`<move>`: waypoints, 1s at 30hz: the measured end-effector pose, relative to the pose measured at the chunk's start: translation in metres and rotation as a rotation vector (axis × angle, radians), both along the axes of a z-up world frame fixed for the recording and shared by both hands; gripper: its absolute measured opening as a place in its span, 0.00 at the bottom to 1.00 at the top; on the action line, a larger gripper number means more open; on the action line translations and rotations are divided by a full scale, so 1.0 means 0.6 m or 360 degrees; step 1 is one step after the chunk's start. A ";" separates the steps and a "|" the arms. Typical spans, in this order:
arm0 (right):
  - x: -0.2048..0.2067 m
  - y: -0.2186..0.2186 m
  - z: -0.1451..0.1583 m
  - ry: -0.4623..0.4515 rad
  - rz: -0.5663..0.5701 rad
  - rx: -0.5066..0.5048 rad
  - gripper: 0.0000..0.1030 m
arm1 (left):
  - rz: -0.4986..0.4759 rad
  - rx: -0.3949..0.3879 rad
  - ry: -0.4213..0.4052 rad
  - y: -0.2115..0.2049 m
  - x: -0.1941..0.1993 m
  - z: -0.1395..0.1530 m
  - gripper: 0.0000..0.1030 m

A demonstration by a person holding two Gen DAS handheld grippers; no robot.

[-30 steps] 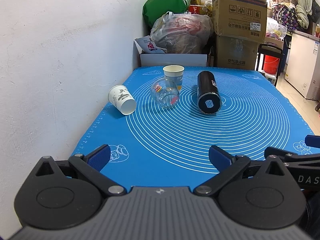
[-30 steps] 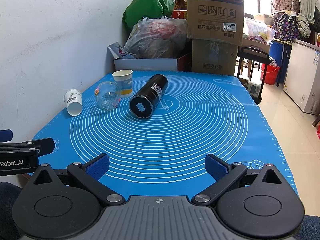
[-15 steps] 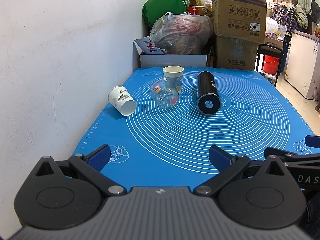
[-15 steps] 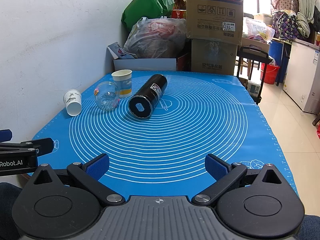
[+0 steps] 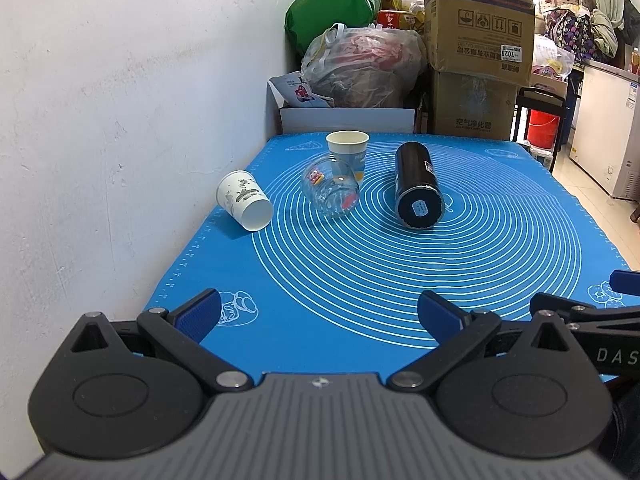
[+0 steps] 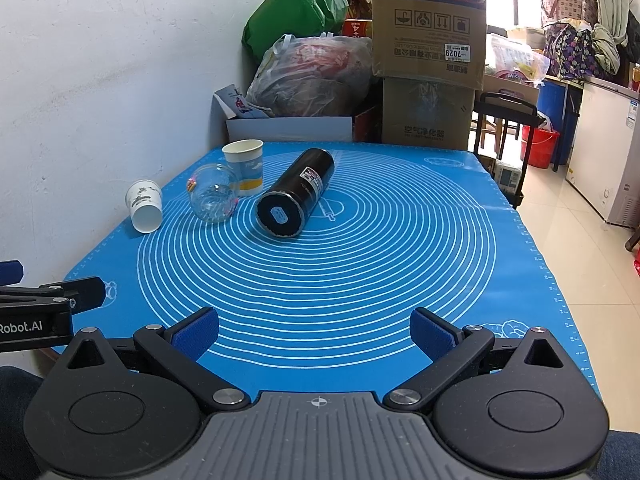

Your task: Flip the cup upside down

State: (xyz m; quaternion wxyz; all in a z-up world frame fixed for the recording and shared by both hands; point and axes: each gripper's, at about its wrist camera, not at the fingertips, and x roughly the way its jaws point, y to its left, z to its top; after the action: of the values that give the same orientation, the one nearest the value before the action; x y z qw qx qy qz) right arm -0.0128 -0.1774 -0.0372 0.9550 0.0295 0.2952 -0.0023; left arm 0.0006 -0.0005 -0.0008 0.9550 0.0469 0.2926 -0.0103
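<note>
A blue silicone mat with white concentric rings covers the table, whose left edge runs along a white plaster wall. Beyond the far edge stand stacked cardboard boxes, a green bag and a clear plastic sack; tiled floor opens past the right edge.

Near the far-left corner a white paper cup lies on its side by the left edge, mouth toward the near edge. Beside it a clear glass lies tipped, just in front of an upright blue-and-white paper cup; whether they touch is hard to tell. A black flask lies on its side toward the middle, base facing the near edge.

Nothing on the mat has shifted from a second ago, and both claws sit as they were. The left claw and the right claw hover over the near edge, each spread wide and holding nothing. The near half and the right side of the mat lie bare.
</note>
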 end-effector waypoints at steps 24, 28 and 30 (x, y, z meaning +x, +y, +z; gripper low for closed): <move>0.070 -0.028 -0.013 -0.0007 -0.0037 0.0001 1.00 | 0.0068 0.0107 -0.0039 0.014 0.110 -0.007 1.00; 0.085 -0.035 -0.010 -0.0018 -0.0028 0.0008 1.00 | 0.0093 0.0102 -0.0048 0.021 0.135 -0.008 1.00; 0.096 -0.039 -0.009 -0.0020 -0.0031 0.0006 1.00 | 0.0120 0.0092 -0.0052 0.029 0.155 -0.009 1.00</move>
State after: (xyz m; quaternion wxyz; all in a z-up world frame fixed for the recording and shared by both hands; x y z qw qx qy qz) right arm 0.0446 -0.2006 -0.0423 0.9566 0.0343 0.2890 -0.0109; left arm 0.0935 0.0170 -0.0063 0.9576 0.0636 0.2787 0.0350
